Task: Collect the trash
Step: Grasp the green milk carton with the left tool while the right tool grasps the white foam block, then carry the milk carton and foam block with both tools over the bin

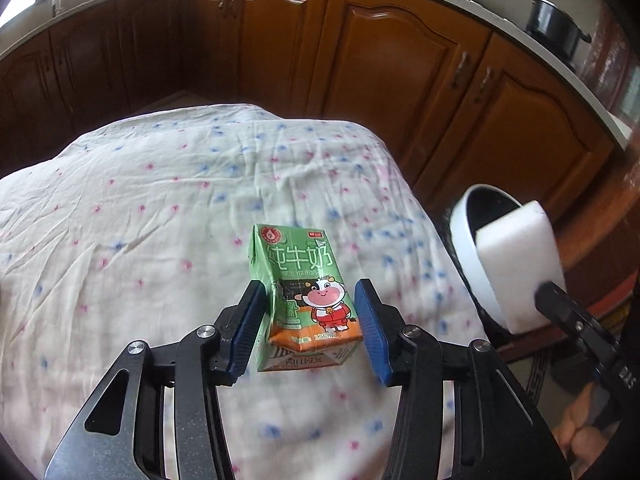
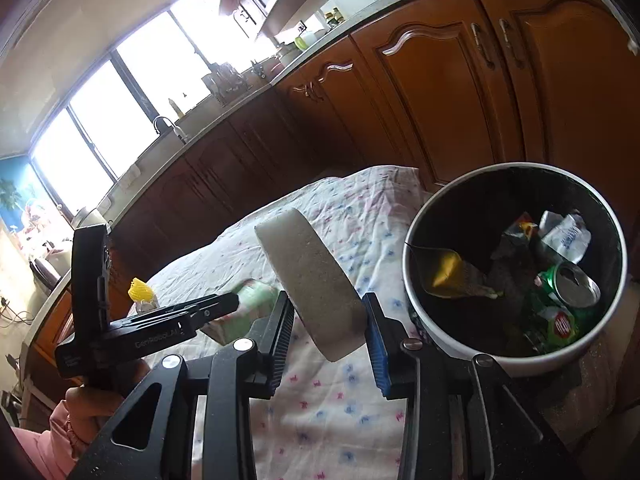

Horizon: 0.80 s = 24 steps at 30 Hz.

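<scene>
Brown wooden cabinet doors with arched panels [image 1: 384, 64] run below a pale curved countertop [image 1: 472, 4]. A large bright window [image 2: 120, 92] lights the kitchen above a curved metal faucet [image 2: 166, 124]. A white cloth with pink and blue flecks [image 1: 140, 220] covers the tabletop.
</scene>
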### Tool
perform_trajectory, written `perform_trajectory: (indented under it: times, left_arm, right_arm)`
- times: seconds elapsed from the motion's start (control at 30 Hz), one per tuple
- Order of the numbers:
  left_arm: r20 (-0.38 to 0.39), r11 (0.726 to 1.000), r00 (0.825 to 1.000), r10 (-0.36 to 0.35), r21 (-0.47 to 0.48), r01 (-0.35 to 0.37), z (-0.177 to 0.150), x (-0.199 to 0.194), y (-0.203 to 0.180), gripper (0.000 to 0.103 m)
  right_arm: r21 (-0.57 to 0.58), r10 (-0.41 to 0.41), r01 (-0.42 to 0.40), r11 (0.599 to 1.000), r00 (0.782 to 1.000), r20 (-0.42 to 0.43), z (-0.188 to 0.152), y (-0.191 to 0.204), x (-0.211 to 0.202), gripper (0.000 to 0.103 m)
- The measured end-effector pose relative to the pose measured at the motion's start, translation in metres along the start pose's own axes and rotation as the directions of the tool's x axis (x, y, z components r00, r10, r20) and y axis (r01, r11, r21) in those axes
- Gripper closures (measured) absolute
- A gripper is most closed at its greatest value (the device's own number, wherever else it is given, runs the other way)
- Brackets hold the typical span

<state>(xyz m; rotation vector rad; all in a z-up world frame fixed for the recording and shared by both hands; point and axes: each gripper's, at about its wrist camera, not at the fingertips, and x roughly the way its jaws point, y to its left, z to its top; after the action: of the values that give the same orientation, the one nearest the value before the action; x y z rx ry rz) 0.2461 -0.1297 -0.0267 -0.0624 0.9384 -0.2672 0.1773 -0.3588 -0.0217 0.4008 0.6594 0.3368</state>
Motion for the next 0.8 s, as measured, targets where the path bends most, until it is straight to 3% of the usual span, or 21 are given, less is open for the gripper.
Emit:
perform_trajectory:
  times: [0.07, 0.1, 0.13, 0.4, 0.47, 0.5, 0.6, 0.8]
  left_arm:
    - [0.004, 1.000, 1.000, 0.007, 0.017, -0.007, -0.006, -0.004, -0.006, 0.062]
    - [-0.002, 0.999, 1.000, 0.013, 0.030, -0.012, -0.009, -0.005, -0.010, 0.095]
    - [-0.018, 0.999, 1.000, 0.006, 0.033, -0.005, -0.010, -0.005, -0.011, 0.101]
    - [-0.035, 0.998, 0.999, -0.021, 0.055, 0.023, -0.022, -0.008, -0.025, 0.101]
    - [-0.032, 0.999, 0.999, -0.014, 0.037, 0.015, -0.023, -0.008, -0.020, 0.096]
    - [-0.030, 0.999, 0.999, -0.010, 0.032, 0.011, -0.024, -0.008, -0.018, 0.087]
    - [-0.024, 1.000, 0.999, 0.025, 0.014, -0.024, -0.025, -0.007, -0.013, 0.042]
    - [-0.059, 0.996, 0.997, 0.051, 0.075, -0.046, -0.032, 0.015, -0.024, 0.038]
  right_arm:
    - [0.005, -0.005, 0.005, 1.000, 1.000, 0.007, -0.002, -0.002, -0.005, 0.068]
    - [0.007, -0.007, 0.007, 1.000, 1.000, 0.011, -0.003, -0.003, -0.008, 0.068]
    - [0.009, -0.008, 0.008, 1.000, 1.000, 0.015, -0.004, -0.005, -0.011, 0.068]
    - [0.020, -0.015, 0.015, 1.000, 0.999, 0.029, -0.011, -0.012, -0.025, 0.068]
    - [0.026, -0.017, 0.016, 1.000, 0.999, 0.027, -0.012, -0.014, -0.025, 0.068]
    - [0.030, -0.016, 0.015, 0.999, 1.000, 0.025, -0.013, -0.014, -0.025, 0.068]
    - [0.036, -0.015, 0.015, 0.999, 1.000, 0.017, -0.017, -0.015, -0.021, 0.068]
    - [0.039, -0.015, 0.015, 0.999, 1.000, 0.010, -0.021, -0.016, -0.021, 0.068]
